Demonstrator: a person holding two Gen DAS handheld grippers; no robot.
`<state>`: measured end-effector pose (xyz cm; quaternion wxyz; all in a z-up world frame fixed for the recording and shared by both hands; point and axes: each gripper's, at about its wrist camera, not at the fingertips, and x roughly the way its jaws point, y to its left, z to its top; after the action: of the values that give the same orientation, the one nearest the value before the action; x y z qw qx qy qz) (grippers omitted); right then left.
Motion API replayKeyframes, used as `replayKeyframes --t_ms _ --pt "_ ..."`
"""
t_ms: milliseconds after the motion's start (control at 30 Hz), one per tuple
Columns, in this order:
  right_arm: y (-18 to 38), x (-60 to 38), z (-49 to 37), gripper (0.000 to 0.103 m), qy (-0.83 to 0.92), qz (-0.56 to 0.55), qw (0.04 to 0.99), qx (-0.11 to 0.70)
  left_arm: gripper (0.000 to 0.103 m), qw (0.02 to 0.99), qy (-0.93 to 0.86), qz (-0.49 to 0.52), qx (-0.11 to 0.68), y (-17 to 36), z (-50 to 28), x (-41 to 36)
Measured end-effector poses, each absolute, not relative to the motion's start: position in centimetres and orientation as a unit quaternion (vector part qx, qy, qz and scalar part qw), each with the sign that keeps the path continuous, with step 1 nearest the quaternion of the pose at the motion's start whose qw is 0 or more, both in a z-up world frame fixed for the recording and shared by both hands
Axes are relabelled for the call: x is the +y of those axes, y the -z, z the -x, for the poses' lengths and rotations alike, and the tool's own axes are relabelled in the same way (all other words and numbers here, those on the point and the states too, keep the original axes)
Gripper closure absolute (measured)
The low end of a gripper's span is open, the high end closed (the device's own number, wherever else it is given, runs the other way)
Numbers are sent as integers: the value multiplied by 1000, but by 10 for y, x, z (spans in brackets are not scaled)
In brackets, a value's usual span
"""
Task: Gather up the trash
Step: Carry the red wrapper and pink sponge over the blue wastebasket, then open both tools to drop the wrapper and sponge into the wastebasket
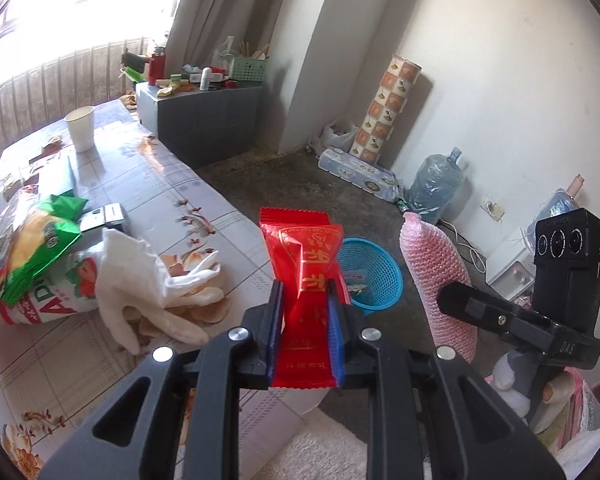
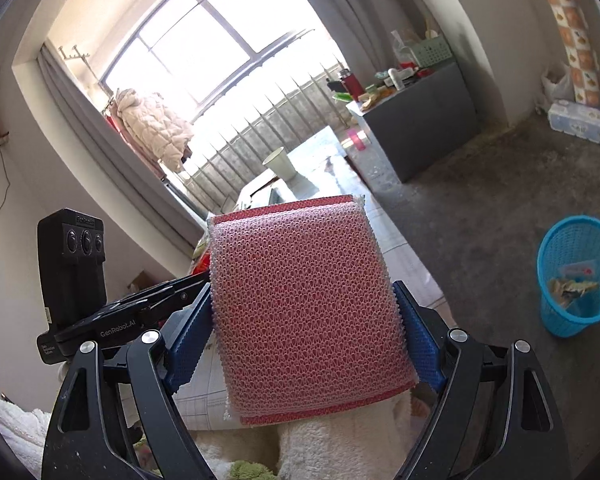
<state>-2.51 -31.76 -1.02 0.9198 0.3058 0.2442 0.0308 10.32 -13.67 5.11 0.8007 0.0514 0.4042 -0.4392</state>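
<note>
My left gripper is shut on a red snack wrapper with gold print, held in the air past the table edge. Beyond it on the floor stands a blue mesh trash basket with a few scraps inside. My right gripper is shut on a pink foam net sleeve, held upright. The sleeve also shows in the left wrist view, to the right of the basket. The basket shows in the right wrist view at the far right, on the floor.
The table at left carries a white glove, chip crumbs, green and white snack bags and a paper cup. A grey cabinet, a water jug and a patterned roll stand along the wall.
</note>
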Motion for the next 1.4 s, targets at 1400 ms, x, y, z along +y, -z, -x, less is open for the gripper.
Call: replayKeyframes --t_ms 1400 --pt "259 -622 60 19 305 -570 701 301 50 645 502 -155 555 118 -150 -526"
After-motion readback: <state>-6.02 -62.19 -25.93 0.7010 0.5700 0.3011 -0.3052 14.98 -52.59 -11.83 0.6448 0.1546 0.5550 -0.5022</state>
